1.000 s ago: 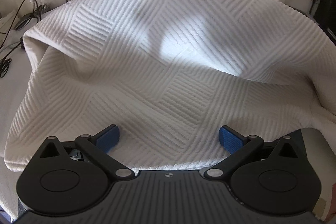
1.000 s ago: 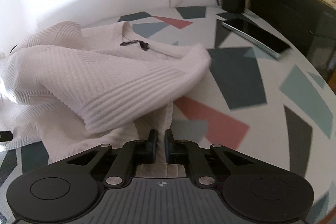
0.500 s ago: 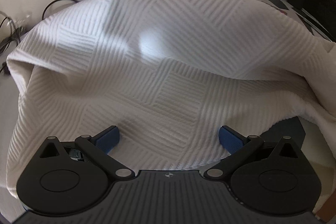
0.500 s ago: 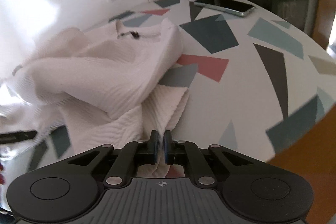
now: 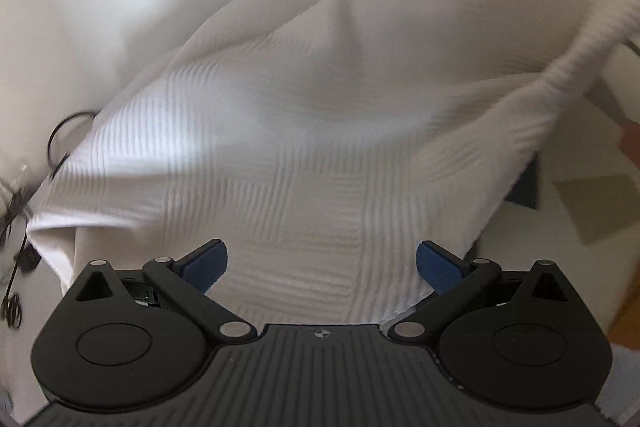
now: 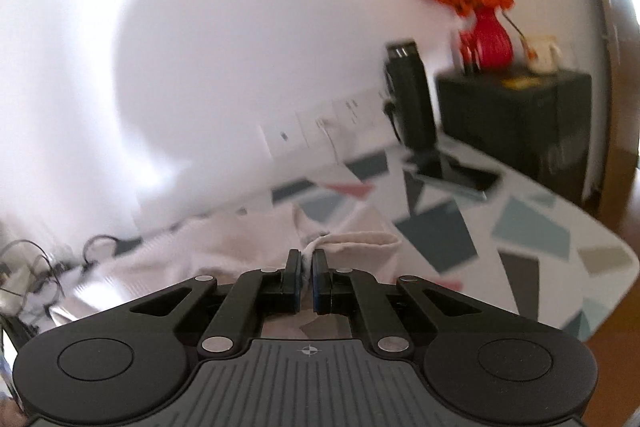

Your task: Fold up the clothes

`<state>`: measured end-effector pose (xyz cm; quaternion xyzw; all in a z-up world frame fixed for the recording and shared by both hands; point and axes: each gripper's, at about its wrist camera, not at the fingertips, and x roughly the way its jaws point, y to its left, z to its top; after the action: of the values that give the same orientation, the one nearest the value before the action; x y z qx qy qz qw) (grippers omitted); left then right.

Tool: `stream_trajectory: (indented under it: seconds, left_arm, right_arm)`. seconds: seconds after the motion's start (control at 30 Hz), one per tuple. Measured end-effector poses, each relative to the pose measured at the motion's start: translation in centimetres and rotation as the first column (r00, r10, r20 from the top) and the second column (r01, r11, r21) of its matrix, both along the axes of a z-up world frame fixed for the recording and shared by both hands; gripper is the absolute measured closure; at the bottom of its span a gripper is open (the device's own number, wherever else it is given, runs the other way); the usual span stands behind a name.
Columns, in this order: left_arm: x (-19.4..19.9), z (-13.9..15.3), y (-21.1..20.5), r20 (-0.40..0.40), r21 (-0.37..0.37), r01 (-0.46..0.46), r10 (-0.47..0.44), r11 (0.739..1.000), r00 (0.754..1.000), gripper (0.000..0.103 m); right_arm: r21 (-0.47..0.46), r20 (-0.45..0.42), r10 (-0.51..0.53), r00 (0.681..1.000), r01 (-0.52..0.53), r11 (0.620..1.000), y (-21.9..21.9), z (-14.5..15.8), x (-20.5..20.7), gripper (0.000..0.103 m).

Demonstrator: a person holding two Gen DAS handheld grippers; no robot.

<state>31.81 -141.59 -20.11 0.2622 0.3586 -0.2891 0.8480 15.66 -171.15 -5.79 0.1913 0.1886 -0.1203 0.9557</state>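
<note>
White ribbed cloth fills most of the left wrist view: the garment [image 5: 304, 131] is spread wide in front of the left tongs [image 5: 322, 263], whose blue pads [image 5: 206, 263] stand far apart with nothing between them. Its right edge rises toward the far right. In the right wrist view, the right tongs [image 6: 306, 277] are closed together on a fold of the same garment [image 6: 352, 241], which lies over the patterned surface [image 6: 532, 231] below. Far on the surface lie a dark phone [image 6: 456, 179] and a black bottle [image 6: 410, 95]; a red vase [image 6: 486, 43] with orange flowers stands on a black cabinet [image 6: 516, 119]. Both views are blurred.
</note>
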Motion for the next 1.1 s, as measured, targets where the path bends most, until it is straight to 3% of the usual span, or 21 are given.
stream_trajectory:
  seconds: [0.17,0.3,0.43,0.6,0.73,0.9,1.1]
  left_arm:
    - [0.4,1.5,1.5,-0.091,-0.120,0.002,-0.013,0.993,0.996,0.000]
    - [-1.1,1.8,3.1,-0.145,-0.204,-0.014,-0.016,0.979,0.989,0.000]
    - [-1.6,1.2,3.1,-0.117,-0.159,0.007,-0.026,0.987,0.993,0.000]
    - [-1.8,0.5,2.9,-0.022,-0.072,0.007,-0.009,0.997,1.000,0.000]
    - [-0.7,-0.3,4.3,-0.055,-0.070,-0.103,0.100,0.992,0.994,0.000]
    - [0.9,-1.0,7.5,-0.138,-0.102,-0.276,0.261,0.956,0.955,0.000]
    - [1.6,-0.4,10.3,-0.227,-0.157,-0.442,0.403,0.883,0.887,0.000]
  right_arm:
    - [-0.059,0.112,0.058,0.992,-0.052,0.997,1.6,2.7,-0.5,0.098]
    - [-0.062,0.119,0.090,0.989,-0.083,0.995,2.2,3.7,1.3,0.098]
    - [-0.062,0.122,0.100,0.987,-0.093,0.994,2.5,4.6,4.6,0.098]
    - [-0.080,0.080,0.094,0.992,-0.088,0.993,1.8,4.1,9.5,0.098]
    - [-0.044,0.020,0.076,0.997,-0.075,0.996,0.7,2.2,13.6,0.098]
    - [-0.061,-0.051,0.086,0.995,-0.089,0.994,0.2,-0.9,17.4,0.098]
    - [-0.019,-0.177,0.125,0.976,-0.130,0.991,0.1,-6.3,22.0,0.098]
